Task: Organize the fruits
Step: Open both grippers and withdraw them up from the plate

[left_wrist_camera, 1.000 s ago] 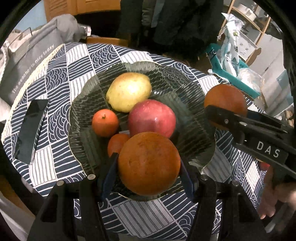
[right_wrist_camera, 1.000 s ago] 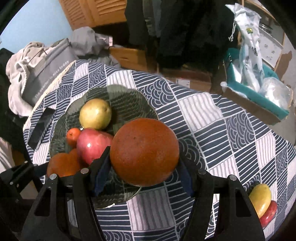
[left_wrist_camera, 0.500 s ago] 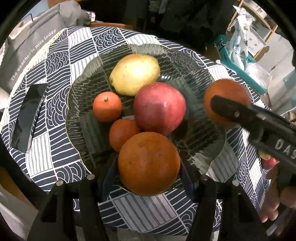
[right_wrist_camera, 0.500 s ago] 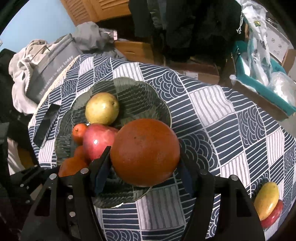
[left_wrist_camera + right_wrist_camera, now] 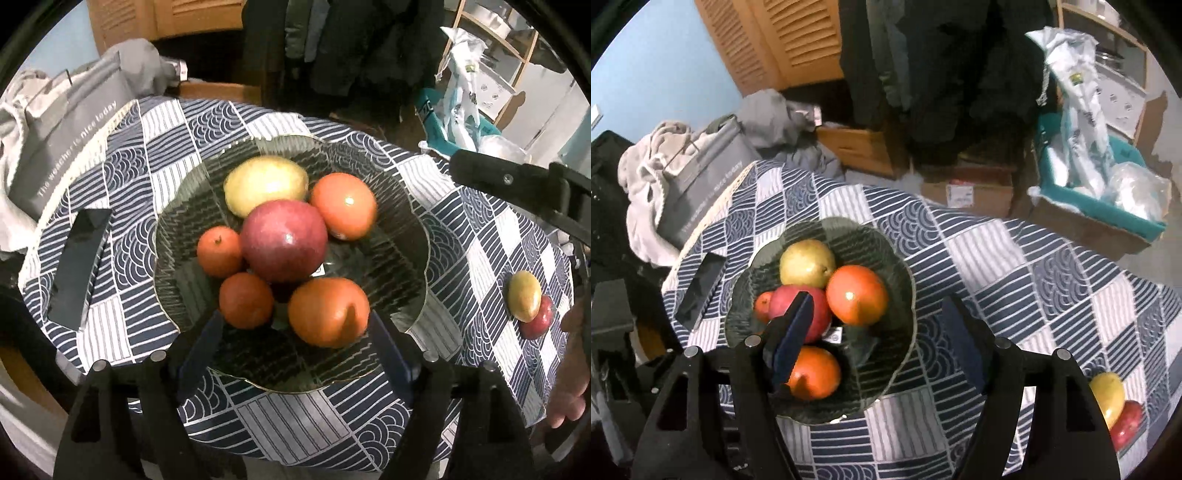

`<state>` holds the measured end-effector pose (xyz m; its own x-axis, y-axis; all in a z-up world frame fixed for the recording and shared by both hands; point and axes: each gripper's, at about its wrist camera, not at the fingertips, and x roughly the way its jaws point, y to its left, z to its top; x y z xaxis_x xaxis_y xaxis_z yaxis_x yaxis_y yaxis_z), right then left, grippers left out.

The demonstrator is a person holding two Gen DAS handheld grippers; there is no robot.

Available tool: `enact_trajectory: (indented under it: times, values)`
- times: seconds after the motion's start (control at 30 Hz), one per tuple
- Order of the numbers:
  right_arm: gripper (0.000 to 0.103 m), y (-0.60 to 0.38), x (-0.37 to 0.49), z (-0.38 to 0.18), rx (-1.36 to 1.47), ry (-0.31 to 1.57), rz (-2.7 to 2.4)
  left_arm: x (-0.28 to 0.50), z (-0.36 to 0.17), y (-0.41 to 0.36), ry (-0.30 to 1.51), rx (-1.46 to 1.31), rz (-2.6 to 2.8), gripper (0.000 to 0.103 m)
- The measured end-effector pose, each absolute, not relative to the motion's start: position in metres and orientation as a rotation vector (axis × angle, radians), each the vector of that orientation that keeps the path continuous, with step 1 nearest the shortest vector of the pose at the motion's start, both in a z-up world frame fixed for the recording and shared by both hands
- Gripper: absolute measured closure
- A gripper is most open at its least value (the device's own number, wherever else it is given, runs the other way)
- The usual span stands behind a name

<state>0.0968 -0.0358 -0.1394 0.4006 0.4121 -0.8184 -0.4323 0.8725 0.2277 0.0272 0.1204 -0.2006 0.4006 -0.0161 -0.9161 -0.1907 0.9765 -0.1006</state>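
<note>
Resting in the dark glass plate [image 5: 399, 225] on the table [image 5: 306, 417] are six fruits: a yellow pear [image 5: 266, 184] at the far side, a red apple [image 5: 284, 240] in the middle, a small tangerine [image 5: 218, 252] to its left, another tangerine [image 5: 246, 300] near-left, one big orange [image 5: 328, 312] at the near edge and a second big orange [image 5: 343, 205] at the far right, touching the apple. The left gripper [image 5: 295, 343] hangs just above the near rim of the plate; its fingers are spreading apart, released, and the near orange sits between the blue pads without either pad pressing on it. The right gripper [image 5: 875, 332] hovers over the right half of the plate, its fingers also widening and holding nothing; its left pad [image 5: 792, 339] stands in front of the apple in that view, and the far-right orange [image 5: 857, 294] lies free on the plate beyond it. A mango [image 5: 524, 295] and a red fruit [image 5: 540, 318] touching it lie on the table well to the right of the plate. A black phone [image 5: 79, 267] lies on the patterned tablecloth [image 5: 177, 136] left of the plate. A grey bag [image 5: 70, 129] sits at the far left table edge. Part of a hand [image 5: 570, 369] shows at the right edge of the left wrist view.
</note>
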Motion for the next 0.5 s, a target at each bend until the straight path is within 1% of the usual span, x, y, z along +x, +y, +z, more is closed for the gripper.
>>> enact_trajectory:
  times: [0.17, 0.5]
  values:
    - [0.026, -0.048, 0.092, -0.126, -0.031, 0.993, 0.481, 0.026, -0.186, 0.116, 1.113, -0.176, 0.109, 0.021]
    - [0.026, -0.087, 0.077, -0.095, -0.051, 0.91, 0.38, 0.024, -0.152, 0.095, 1.022, -0.152, 0.072, 0.021]
